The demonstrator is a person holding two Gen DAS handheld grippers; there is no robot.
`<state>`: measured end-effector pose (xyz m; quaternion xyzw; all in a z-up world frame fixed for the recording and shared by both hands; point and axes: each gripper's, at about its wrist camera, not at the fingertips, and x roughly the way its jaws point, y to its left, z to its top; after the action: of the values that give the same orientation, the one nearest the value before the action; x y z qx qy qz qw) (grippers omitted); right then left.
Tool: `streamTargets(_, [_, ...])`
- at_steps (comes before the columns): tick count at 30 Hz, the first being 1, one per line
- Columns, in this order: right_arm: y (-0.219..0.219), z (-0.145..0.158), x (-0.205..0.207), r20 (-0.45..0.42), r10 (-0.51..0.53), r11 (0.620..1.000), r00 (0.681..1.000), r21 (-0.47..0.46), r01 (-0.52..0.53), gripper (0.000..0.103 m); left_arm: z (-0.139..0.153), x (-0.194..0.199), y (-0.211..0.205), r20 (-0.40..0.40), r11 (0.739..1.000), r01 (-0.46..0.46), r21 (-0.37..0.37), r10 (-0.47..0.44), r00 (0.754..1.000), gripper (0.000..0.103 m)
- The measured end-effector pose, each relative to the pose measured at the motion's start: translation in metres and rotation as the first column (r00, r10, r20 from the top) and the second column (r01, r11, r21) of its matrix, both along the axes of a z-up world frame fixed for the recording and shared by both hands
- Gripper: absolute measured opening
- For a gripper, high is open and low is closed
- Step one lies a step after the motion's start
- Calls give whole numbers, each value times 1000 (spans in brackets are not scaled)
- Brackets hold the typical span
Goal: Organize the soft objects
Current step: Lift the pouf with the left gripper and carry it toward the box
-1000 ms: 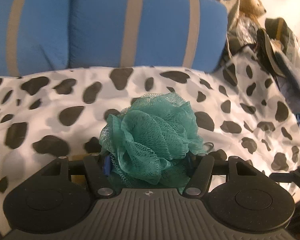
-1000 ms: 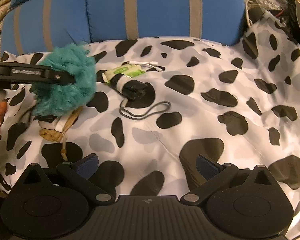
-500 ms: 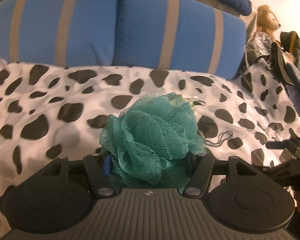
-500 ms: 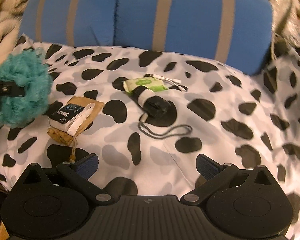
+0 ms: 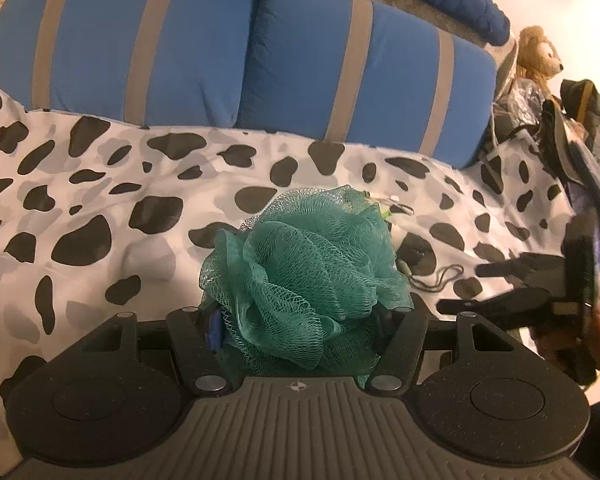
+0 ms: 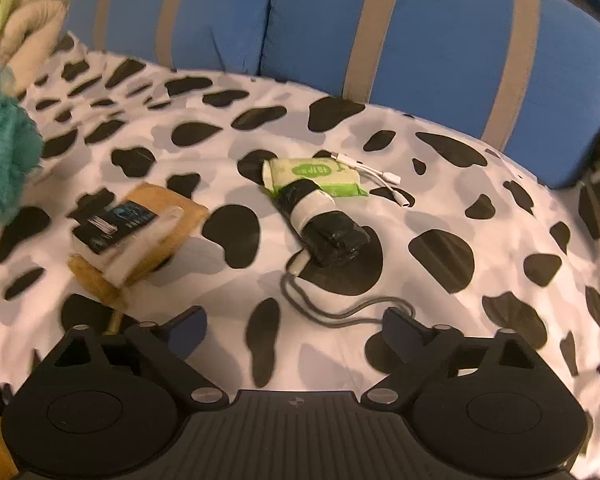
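Note:
My left gripper (image 5: 300,320) is shut on a teal mesh bath pouf (image 5: 304,276) and holds it above the cow-print bedspread (image 5: 100,208). The pouf also shows at the left edge of the right wrist view (image 6: 0,160). My right gripper (image 6: 294,328) is open and empty, low over the bedspread (image 6: 440,200). Ahead of it lie a black folded umbrella with a grey cord (image 6: 324,224), a green tissue pack (image 6: 312,174), a white adapter cable (image 6: 384,178) and a tan pouch with a dark box on it (image 6: 136,232). The right gripper shows at the right in the left wrist view (image 5: 540,280).
Two blue cushions with tan stripes (image 5: 260,60) stand along the back of the bed. A brown teddy bear (image 5: 536,56) and a pile of bags (image 5: 572,132) lie at the far right. Beige and green fabric (image 6: 16,20) is heaped at the far left.
My left gripper has swung left with the pouf, which slid to the right wrist view's left edge. My right gripper has moved closer to the umbrella and pouch.

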<state>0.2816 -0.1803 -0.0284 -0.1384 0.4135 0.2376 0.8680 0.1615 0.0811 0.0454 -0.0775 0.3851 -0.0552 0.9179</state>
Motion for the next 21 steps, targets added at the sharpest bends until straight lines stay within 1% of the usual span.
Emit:
streamTargets(4, [2, -16, 15, -18, 18, 1000, 1000, -14, -18, 76, -1, 1, -1, -5, 1000, 17, 2, -17, 1000, 62])
streamTargets(6, [4, -19, 21, -13, 13, 1000, 1000, -25, -14, 74, 0, 2, -1, -3, 1000, 21, 1, -21, 1000, 62])
streamTargets(7, [4, -21, 24, -14, 17, 1000, 1000, -20, -18, 70, 0, 2, 0, -2, 1000, 23, -1, -23, 1000, 62])
streamTargets(9, [7, -23, 29, -24, 30, 999, 999, -12, -30, 64, 1, 3, 0, -3, 1000, 25, -2, -25, 1000, 62])
streamTargets(14, [18, -34, 40, -46, 77, 997, 996, -27, -78, 54, 0, 4, 1, -15, 1000, 28, -10, -28, 1000, 62])
streamTargets(15, [19, -37, 42, -50, 80, 996, 996, -36, -82, 49, 0, 4, 2, -14, 999, 29, -13, -29, 999, 62])
streamTargets(18, [18, -40, 47, -71, 80, 997, 994, -15, -81, 43, 0, 5, 3, -10, 999, 26, -21, -26, 1000, 62])
streamTargets(19, [17, -39, 47, -77, 76, 997, 994, -12, -77, 34, 0, 5, 3, -10, 999, 23, -26, -23, 1000, 62])
streamTargets(21, [17, -39, 47, -85, 73, 997, 994, -14, -74, 20, 0, 5, 3, -11, 999, 15, -39, -15, 1000, 62])
